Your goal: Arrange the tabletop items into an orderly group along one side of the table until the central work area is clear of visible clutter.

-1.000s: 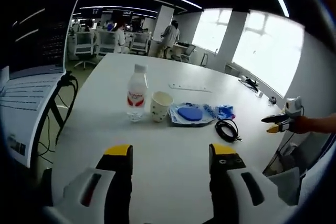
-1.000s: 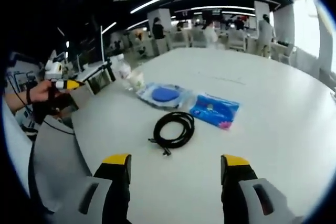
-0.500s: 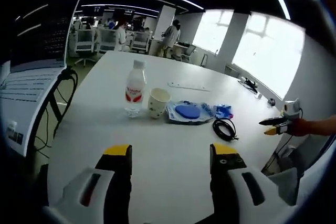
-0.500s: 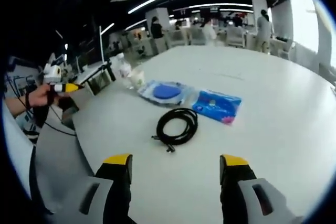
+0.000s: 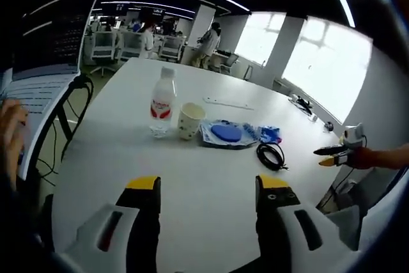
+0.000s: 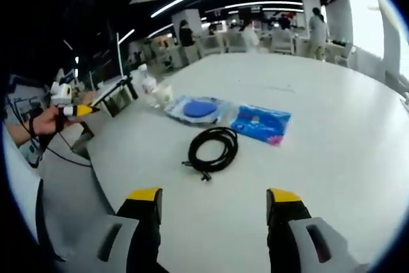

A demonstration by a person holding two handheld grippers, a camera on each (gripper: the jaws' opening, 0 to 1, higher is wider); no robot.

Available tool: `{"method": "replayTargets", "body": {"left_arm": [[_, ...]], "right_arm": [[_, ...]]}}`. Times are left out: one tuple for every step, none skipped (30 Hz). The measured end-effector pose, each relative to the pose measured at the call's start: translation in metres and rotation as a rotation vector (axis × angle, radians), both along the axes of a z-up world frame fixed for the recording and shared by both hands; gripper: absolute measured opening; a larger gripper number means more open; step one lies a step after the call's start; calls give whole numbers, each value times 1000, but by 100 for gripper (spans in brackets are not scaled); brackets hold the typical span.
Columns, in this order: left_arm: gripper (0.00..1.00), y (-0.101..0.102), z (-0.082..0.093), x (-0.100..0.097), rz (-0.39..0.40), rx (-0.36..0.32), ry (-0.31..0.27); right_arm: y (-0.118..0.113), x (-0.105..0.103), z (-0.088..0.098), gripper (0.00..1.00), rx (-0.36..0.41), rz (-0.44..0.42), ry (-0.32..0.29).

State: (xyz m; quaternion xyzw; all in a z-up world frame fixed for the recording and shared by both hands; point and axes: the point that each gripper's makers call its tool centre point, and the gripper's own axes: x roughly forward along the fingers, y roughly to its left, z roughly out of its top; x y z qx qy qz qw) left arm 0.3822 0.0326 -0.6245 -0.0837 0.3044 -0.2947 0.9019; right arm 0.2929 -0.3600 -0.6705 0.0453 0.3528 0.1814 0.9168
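here, coiled black cable (image 6: 212, 148), clear plastic bottle (image 5: 162, 101), paper cup (image 5: 190, 120)

Items are sitting in a loose row on the white table (image 5: 211, 177): clear water bottle (image 5: 162, 110) standing upright, paper cup (image 5: 191, 121) just beside it, blue disc in a clear bag (image 5: 225, 134), blue packet (image 6: 261, 123), possibly wipes, and black coiled cable (image 6: 213, 149) lying flat near it.
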Motion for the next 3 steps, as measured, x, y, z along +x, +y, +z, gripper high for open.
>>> {"method": "replayTargets", "body": {"left_arm": [[60, 0, 0, 0, 0, 0, 0], [60, 1, 0, 0, 0, 0, 0], [60, 1, 1, 0, 0, 0, -1]], "right_arm": [[0, 0, 0, 67, 0, -1, 0], [0, 1, 0, 67, 1, -1, -1], [0, 1, 0, 67, 1, -1, -1]]}}
